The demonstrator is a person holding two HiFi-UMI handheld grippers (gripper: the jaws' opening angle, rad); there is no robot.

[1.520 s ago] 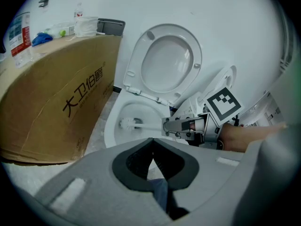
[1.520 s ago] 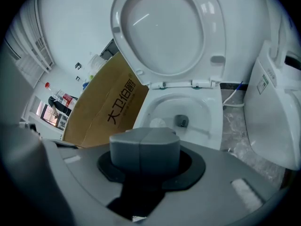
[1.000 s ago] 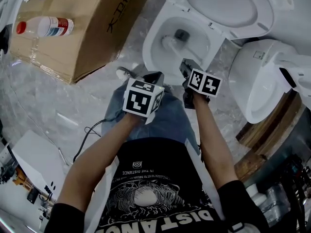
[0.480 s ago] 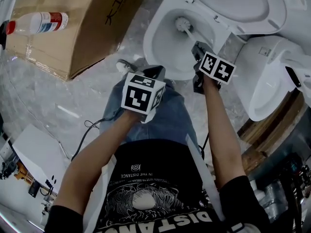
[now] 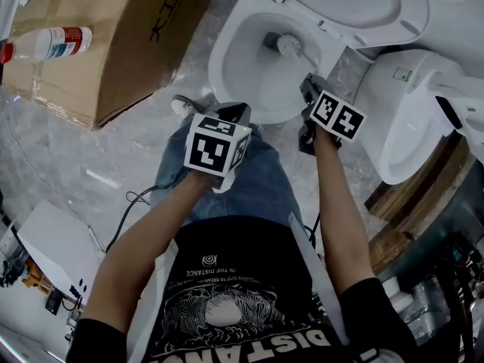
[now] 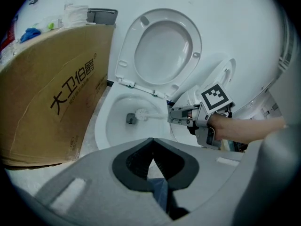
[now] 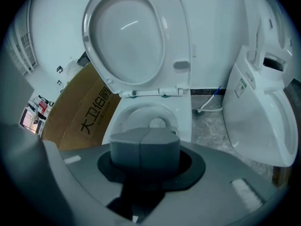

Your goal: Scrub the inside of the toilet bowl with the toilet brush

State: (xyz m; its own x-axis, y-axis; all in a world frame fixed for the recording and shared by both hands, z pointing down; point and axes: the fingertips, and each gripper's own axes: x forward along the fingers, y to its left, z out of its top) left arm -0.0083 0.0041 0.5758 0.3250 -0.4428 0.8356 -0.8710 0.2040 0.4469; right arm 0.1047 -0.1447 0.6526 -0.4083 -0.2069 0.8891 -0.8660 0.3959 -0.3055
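White plastic toilet brush [image 5: 287, 45] sat head-down by the drain of the white ceramic toilet bowl [image 5: 219, 66], its handle slanting back into the right gripper [image 5: 311, 83], which was clamped on it. The left gripper [image 5: 236, 111], closed and empty, hung at the near rim.

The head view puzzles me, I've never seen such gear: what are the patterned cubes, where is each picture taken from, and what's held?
A person holds a claw in each hand; the cubes are part of them. The head view looks down from the person's head; the other two cameras ride on the claws. The right claw is shut on a toilet brush, its head inside the toilet bowl. The left claw is shut and empty. A cardboard box with a bottle on it lies at the left, a second toilet at the right.
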